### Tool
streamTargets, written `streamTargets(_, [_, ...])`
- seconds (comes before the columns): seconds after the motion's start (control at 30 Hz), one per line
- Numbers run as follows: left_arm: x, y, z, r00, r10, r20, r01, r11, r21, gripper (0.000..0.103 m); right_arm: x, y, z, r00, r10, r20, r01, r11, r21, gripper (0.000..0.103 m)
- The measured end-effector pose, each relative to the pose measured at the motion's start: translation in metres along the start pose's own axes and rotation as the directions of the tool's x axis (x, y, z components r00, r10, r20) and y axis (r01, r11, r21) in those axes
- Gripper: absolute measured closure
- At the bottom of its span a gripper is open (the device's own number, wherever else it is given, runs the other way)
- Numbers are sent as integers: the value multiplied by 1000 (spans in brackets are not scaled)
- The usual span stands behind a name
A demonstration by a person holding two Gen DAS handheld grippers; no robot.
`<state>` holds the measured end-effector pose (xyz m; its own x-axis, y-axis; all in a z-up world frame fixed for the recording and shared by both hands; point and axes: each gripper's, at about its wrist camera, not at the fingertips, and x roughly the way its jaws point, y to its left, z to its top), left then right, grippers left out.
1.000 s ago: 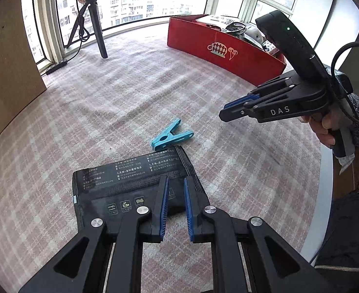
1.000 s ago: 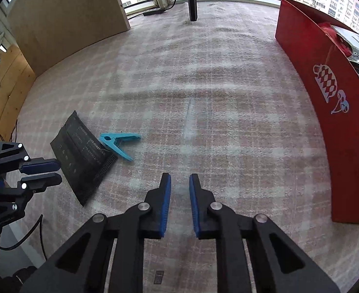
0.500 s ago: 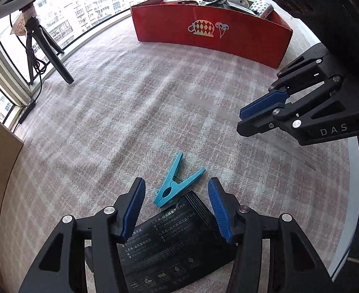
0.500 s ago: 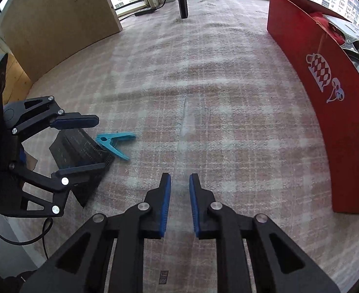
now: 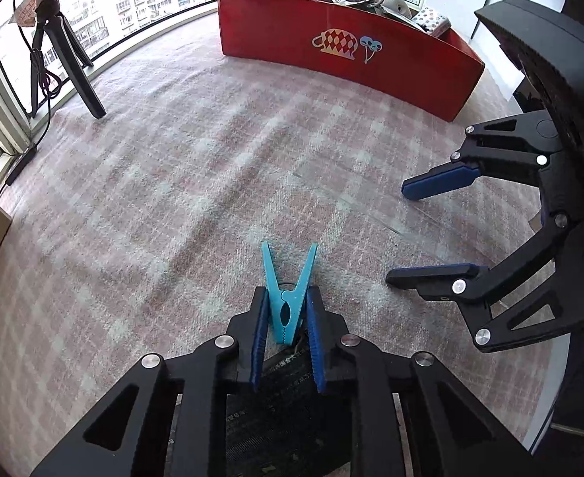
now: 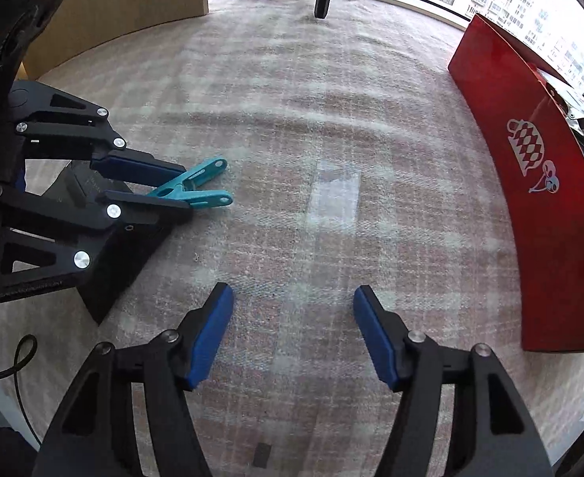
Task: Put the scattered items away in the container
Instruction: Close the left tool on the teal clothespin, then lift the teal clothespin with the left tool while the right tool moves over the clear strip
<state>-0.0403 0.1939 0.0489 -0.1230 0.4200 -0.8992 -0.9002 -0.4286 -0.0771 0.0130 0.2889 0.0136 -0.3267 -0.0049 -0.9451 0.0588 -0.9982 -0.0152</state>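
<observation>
Left black two-finger gripper with blue pads [image 5: 286, 318] low over the surface, fingers closed onto a turquoise plastic clothes peg [image 5: 288, 298], right black two-finger gripper with blue pads [image 6: 293, 332] just beside it, fingers spread wide, holding nothing

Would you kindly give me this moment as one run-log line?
left gripper: shut on blue clothespin | right gripper: open, empty | black packet: on cloth | red box: clothespin not in yet

Bright daylight floods through the windows [image 5: 105, 20] — soft shadows, sharp centre, strong fisheye bending at edges.
</observation>
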Motion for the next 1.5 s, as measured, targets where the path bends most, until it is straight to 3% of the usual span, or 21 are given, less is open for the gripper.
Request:
streamTargets(0.03, [-1, 2, 0, 1000, -7, 8, 7, 1000, -9, 86, 0, -1, 1, 1000, 4, 0, -4, 1000, 4, 47])
streamTargets(0.07, [-2, 5, 0, 1000, -15, 16, 15, 1000, -17, 86, 0, -2, 1, 1000, 9, -1, -9, 1000, 10, 63])
streamTargets(0.1, [-3, 6, 0, 1000, -17, 22, 18, 1000, -20, 86, -1, -5, 1, 1000, 18, -4, -18, 1000, 17, 71])
streamTargets(0.13, [-4, 7, 0, 1000, -14, 27, 15, 1000, -20, 86, -1, -8, 1, 1000, 26, -6, -26, 999, 24, 73])
streamTargets(0.43, [-17, 7, 5, 998, -11, 66, 12, 1000, -9, 86, -8, -21, -1, 996, 94, -2, -94, 992, 84, 74])
streamTargets(0.7, [-26, 3, 5, 996, -13, 86, 14, 1000, -13, 86, -25, -28, -3, 994, 102, 37, -105, 991, 86, 74])
streamTargets(1.5, [-17, 1, 5, 998, -17, 53, 18, 1000, -9, 86, -33, -51, -19, 969, 221, 108, -237, 954, 182, 74])
